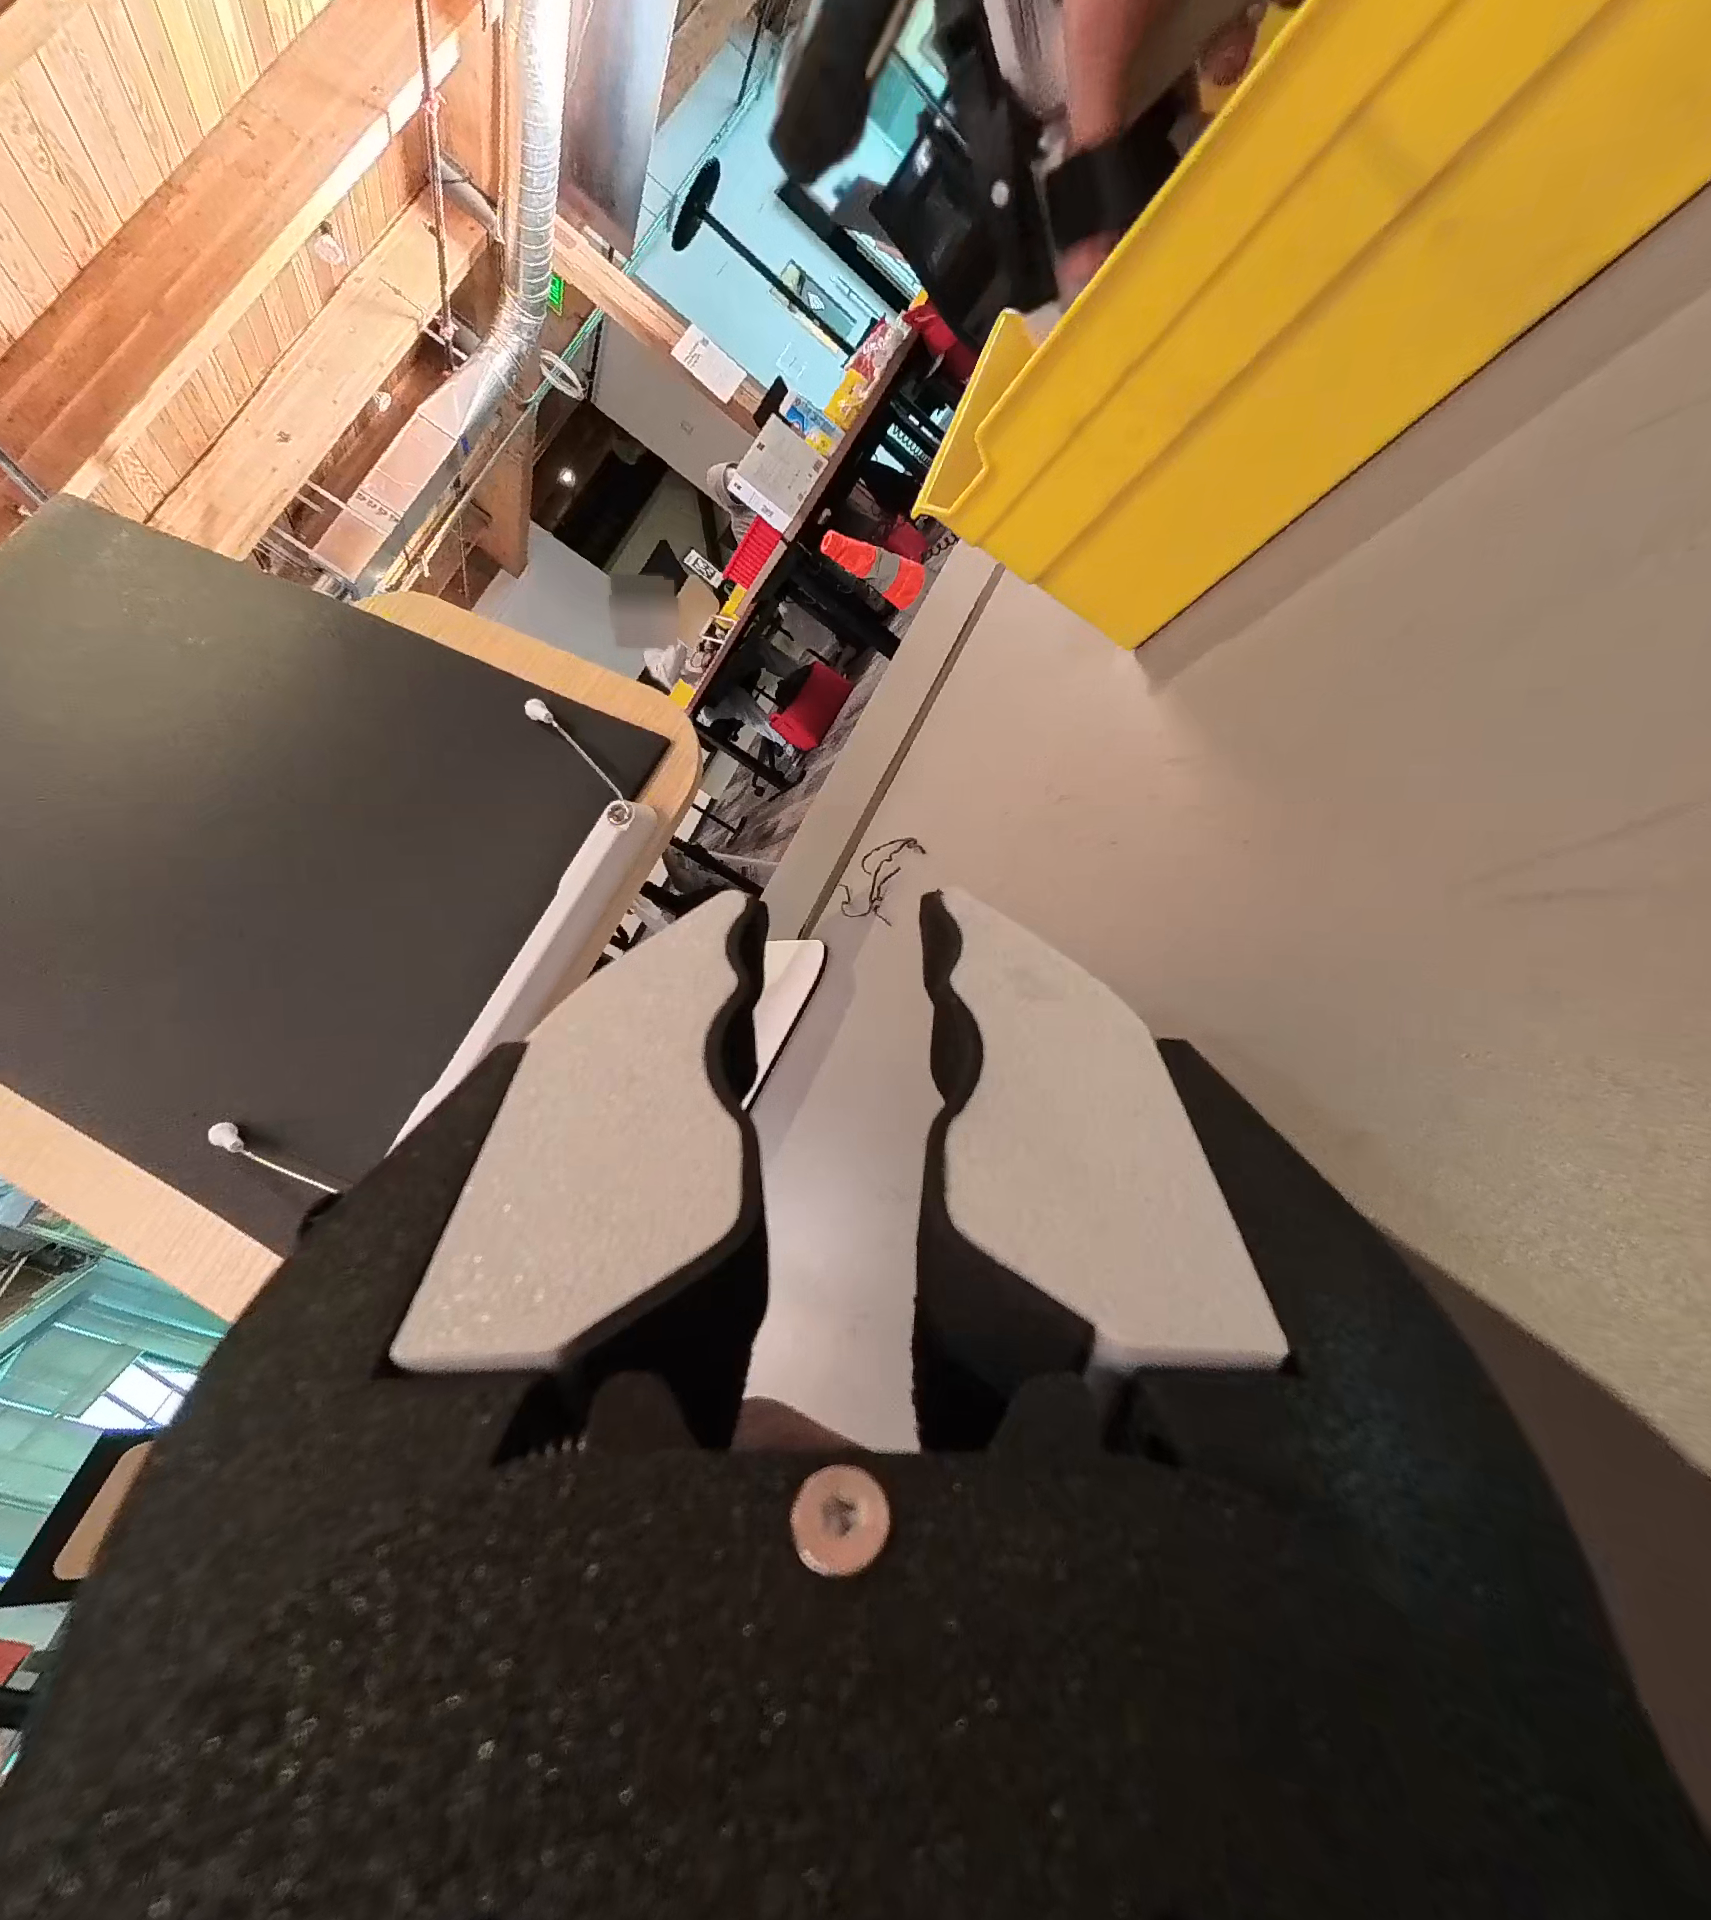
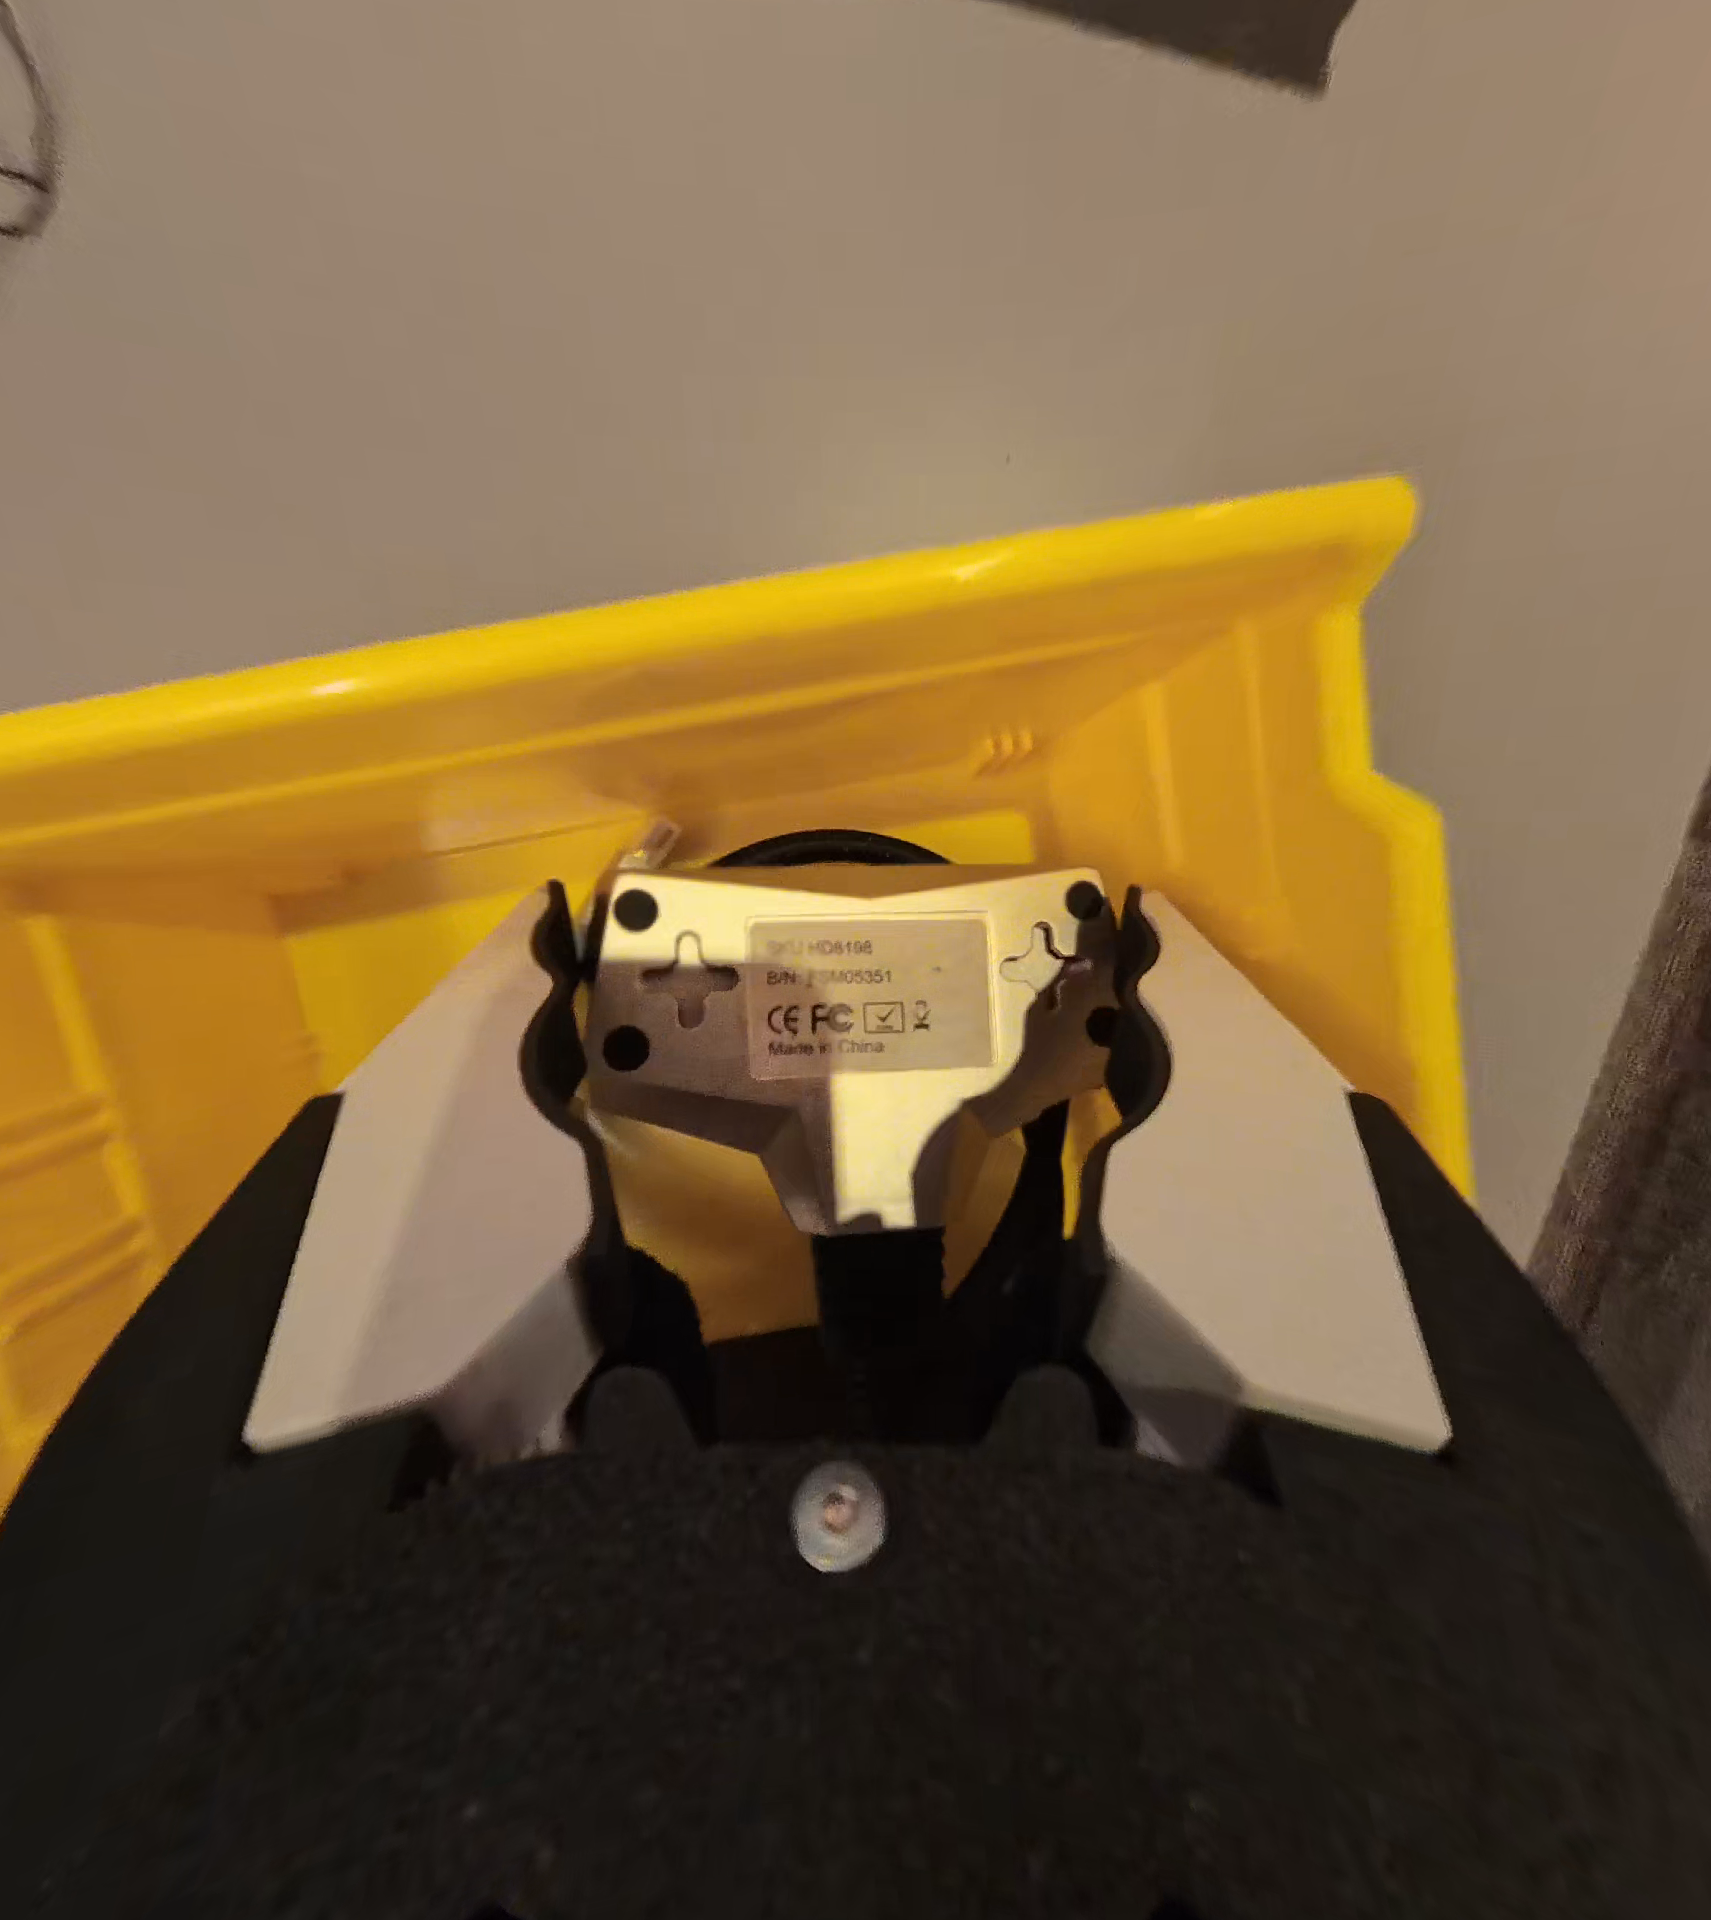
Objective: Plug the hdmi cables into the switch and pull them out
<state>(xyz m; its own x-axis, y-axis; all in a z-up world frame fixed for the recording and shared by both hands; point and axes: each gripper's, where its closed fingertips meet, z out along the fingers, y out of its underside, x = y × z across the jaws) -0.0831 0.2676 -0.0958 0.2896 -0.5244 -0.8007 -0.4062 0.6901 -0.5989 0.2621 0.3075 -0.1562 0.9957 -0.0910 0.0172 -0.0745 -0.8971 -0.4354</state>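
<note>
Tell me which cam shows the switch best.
Right wrist view. The switch sits clamped between the right gripper fingers, its metal underside facing the camera, over the yellow bin. The left wrist view shows no switch, just the bin's outside.

Our left gripper (image 1: 840,920) hangs tilted sideways, its 2 fingers parted and bare. Our right gripper (image 2: 840,940) points forward, its 2 fingers clamped, holding something between them.
</note>
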